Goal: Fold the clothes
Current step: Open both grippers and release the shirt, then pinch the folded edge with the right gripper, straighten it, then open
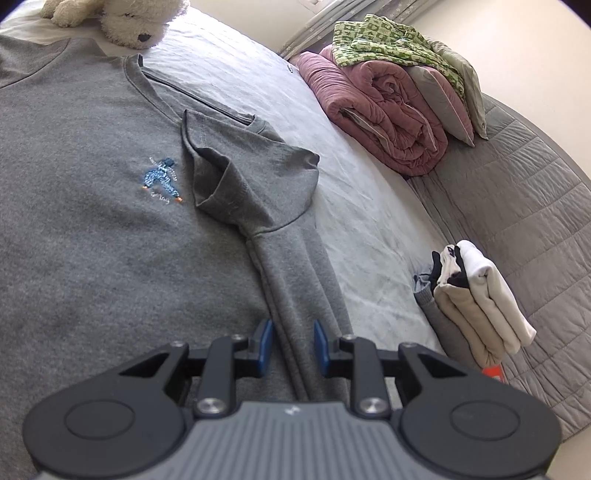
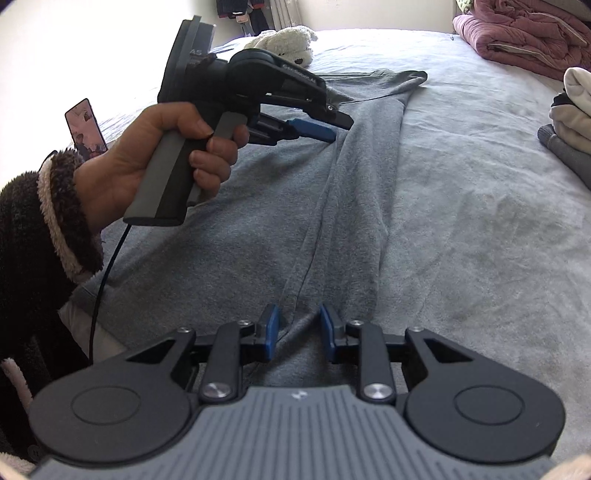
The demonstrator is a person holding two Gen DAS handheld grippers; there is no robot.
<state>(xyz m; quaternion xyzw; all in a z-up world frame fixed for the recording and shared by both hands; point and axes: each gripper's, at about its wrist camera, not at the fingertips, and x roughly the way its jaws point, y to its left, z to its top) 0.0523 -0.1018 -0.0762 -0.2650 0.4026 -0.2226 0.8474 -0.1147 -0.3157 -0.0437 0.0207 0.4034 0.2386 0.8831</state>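
A grey T-shirt [image 1: 92,184] with a small blue embroidered figure [image 1: 162,179] lies flat on the pale bed sheet [image 1: 351,206]. Its right side is folded inward into a long strip [image 1: 295,277], and the short sleeve [image 1: 251,173] is turned back over the chest. My left gripper [image 1: 292,332] is open, its blue pads either side of that strip. In the right wrist view the left gripper [image 2: 332,129] hovers at the strip's upper part, held by a person's hand [image 2: 147,158]. My right gripper [image 2: 298,321] is open and straddles the strip [image 2: 351,206] near the hem.
A white plush toy [image 1: 129,18] lies beyond the collar. A rolled pink quilt [image 1: 388,110] with a green patterned cloth [image 1: 388,40] sits at the far right. A stack of folded clothes [image 1: 476,295] rests on the right. A phone [image 2: 85,125] stands at the left.
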